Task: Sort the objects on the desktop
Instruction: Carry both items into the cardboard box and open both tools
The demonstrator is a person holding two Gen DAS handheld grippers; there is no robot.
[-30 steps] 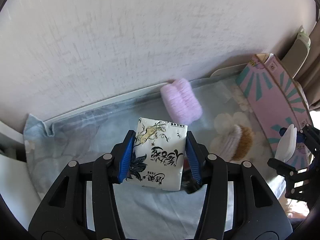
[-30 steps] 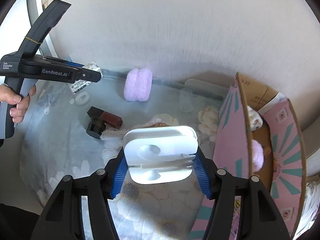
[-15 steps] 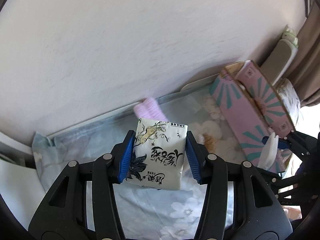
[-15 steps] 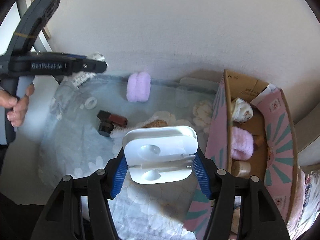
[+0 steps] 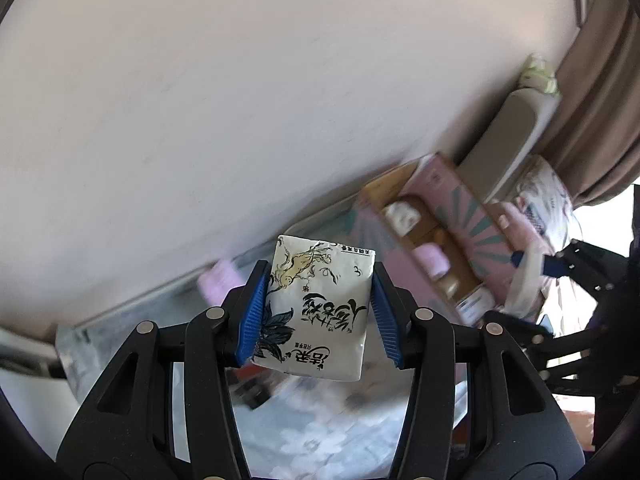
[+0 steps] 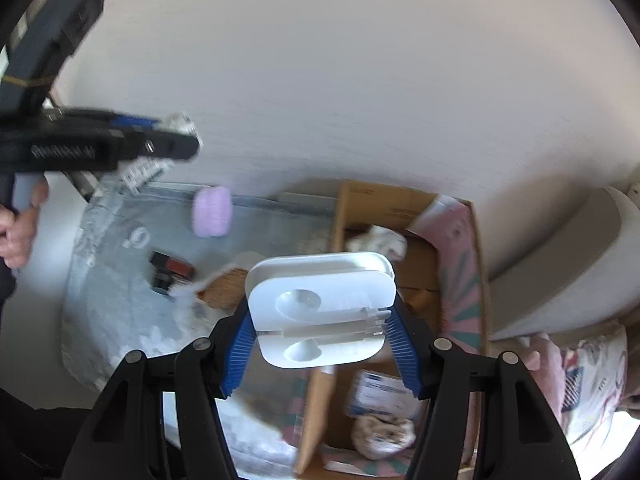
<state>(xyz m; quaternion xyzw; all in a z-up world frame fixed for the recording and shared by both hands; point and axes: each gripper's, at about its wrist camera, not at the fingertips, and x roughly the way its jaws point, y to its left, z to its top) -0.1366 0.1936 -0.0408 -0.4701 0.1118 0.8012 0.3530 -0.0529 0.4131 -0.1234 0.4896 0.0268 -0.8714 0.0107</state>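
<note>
My left gripper (image 5: 318, 312) is shut on a white tissue packet (image 5: 320, 304) printed with black script and a yellow fish, held in the air above the desk. My right gripper (image 6: 322, 338) is shut on a white plastic case (image 6: 320, 308) with moulded hollows, held over the near wall of the pink cardboard box (image 6: 460, 264). In the left wrist view the box (image 5: 472, 220) lies to the right with the right gripper (image 5: 532, 268) over it. The left gripper (image 6: 160, 140) shows at upper left in the right wrist view, with a hand (image 6: 20, 224) on its handle.
On the floral cloth (image 6: 120, 300) lie a lilac fluffy roll (image 6: 212, 212), a dark red and black item (image 6: 170, 270), a white ring (image 6: 138, 236) and a brown furry thing (image 6: 224, 288). Several items sit inside the box. A white wall stands behind, a beige cushion (image 6: 568, 264) to the right.
Both grippers have risen with their loads and the desk looks farther away. The box has come into fuller view, its inside now showing in both wrist views.
</note>
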